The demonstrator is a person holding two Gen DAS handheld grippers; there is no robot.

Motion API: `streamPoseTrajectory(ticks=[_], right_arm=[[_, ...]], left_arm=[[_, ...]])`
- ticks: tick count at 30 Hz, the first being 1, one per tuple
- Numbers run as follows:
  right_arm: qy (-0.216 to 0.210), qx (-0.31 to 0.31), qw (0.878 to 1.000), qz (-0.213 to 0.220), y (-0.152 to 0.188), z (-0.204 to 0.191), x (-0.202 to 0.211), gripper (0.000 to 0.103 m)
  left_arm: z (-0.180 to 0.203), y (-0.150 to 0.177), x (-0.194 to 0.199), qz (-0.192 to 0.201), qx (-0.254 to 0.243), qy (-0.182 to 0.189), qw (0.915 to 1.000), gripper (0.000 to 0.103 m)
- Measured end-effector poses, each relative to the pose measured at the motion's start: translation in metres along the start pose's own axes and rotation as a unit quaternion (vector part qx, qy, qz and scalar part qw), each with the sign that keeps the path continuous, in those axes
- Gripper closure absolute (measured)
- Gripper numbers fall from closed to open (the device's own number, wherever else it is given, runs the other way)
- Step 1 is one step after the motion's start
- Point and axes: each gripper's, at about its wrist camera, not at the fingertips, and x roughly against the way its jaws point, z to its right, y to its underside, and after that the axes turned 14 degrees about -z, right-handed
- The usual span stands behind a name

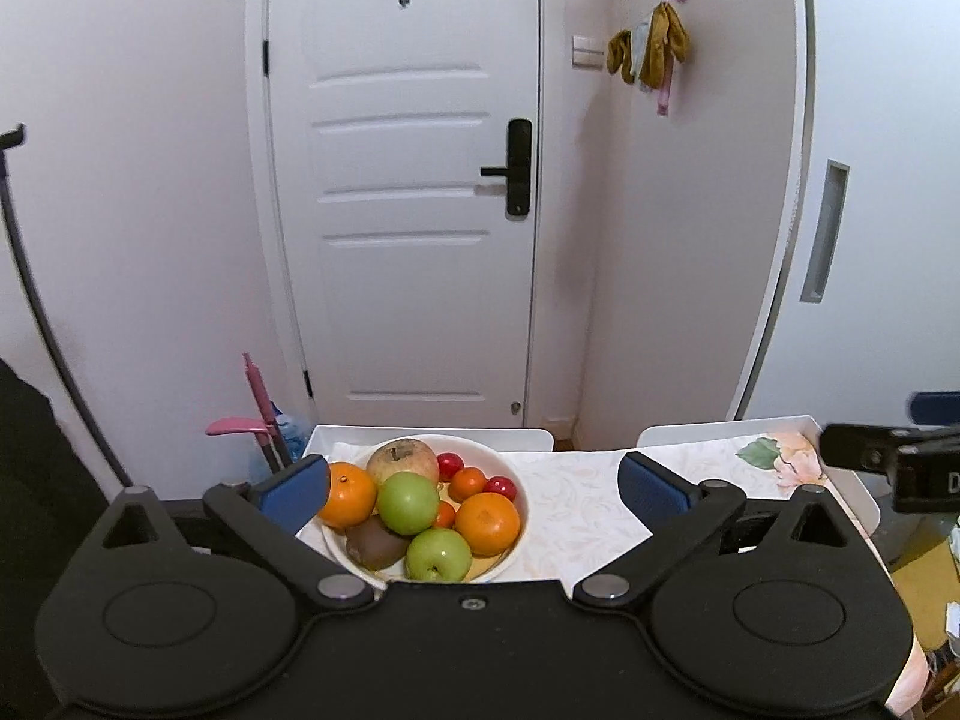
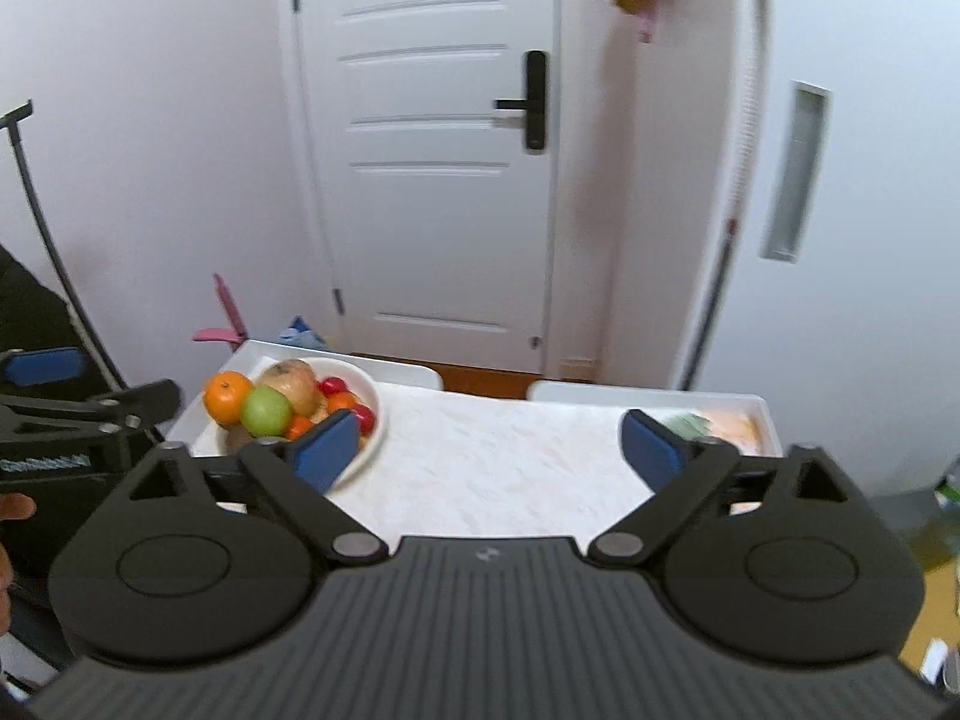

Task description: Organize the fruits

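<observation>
I see both my left gripper (image 1: pixel 474 489) and right gripper (image 2: pixel 489 450) spread wide and empty above the table (image 1: pixel 576 504), the fruit bowl (image 1: pixel 519 483) at its far left, a door (image 1: pixel 408 180) beyond.

Left wrist view: looks from behind the left gripper (image 1: pixel 474 489) forward and somewhat downward over the counter (image 1: pixel 576 504), facing the white door (image 1: pixel 408 180); the fruit bowl (image 1: pixel 516 480) sits close below, between the fingers.
Right wrist view: looks from behind the right gripper (image 2: pixel 489 450), same facing, set further right; the bowl (image 2: pixel 369 396) lies to its left, slightly blurred.
Shared: bowl, counter (image 2: pixel 492 456), door (image 2: pixel 432 150), and the wall beside the door.
Cross-sight: each view catches the other gripper at its edge.
</observation>
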Motion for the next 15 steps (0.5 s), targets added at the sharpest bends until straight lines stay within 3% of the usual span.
streamPoseTrajectory(ticks=[7,15], right_arm=[[0.019,-0.011,1.000,-0.011,0.027,0.005,0.011,0.000],[0.022,-0.021,0.999,-0.015,0.032,0.007,0.014,0.000]], left_arm=[[0.007,0.020,0.015,-0.004,-0.001,-0.015,0.9999,0.000],[0.016,0.030,0.022,-0.001,-0.014,-0.020,0.9997,0.000]])
